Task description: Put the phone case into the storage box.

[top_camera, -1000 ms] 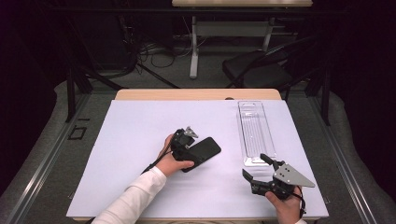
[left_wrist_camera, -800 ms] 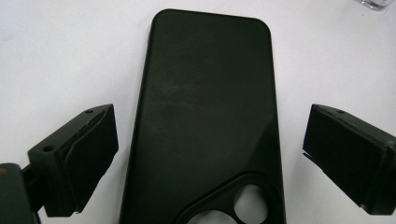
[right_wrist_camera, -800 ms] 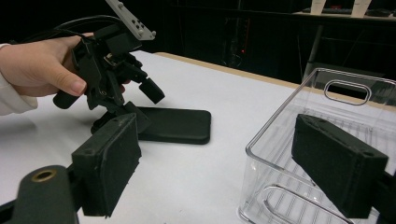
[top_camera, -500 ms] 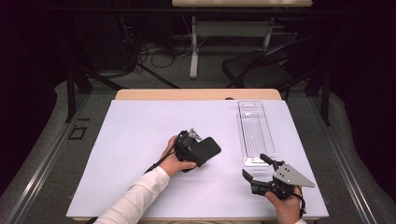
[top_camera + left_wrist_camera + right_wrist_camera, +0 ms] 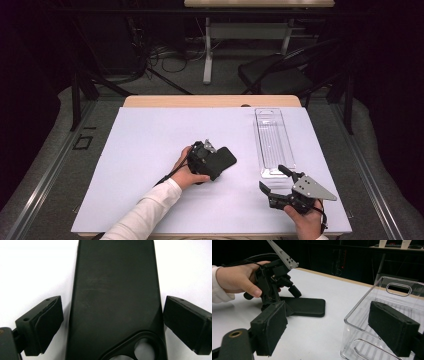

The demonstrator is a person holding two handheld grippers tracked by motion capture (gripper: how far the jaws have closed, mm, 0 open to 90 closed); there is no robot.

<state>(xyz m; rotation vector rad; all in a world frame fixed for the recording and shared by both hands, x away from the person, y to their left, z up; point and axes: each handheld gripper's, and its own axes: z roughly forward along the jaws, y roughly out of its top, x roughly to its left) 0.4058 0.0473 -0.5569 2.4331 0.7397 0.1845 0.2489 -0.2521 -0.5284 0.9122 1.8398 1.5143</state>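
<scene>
Your left gripper (image 5: pixel 110 322) is spread wide astride the phone case (image 5: pixel 116 300), a bare gap between each long edge and its pad. Your right gripper (image 5: pixel 337 332) hangs open and empty, the clear tray (image 5: pixel 387 315) just ahead at its right jaw, open table (image 5: pixel 150 135) on its left.

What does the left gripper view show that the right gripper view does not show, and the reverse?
The left gripper view shows the camera cutout of the black phone case, lying between open jaws with gaps on both sides. The right gripper view shows the clear plastic tray, the hand holding the left gripper, and the right gripper with open jaws. Both show the case on the white table.
</scene>
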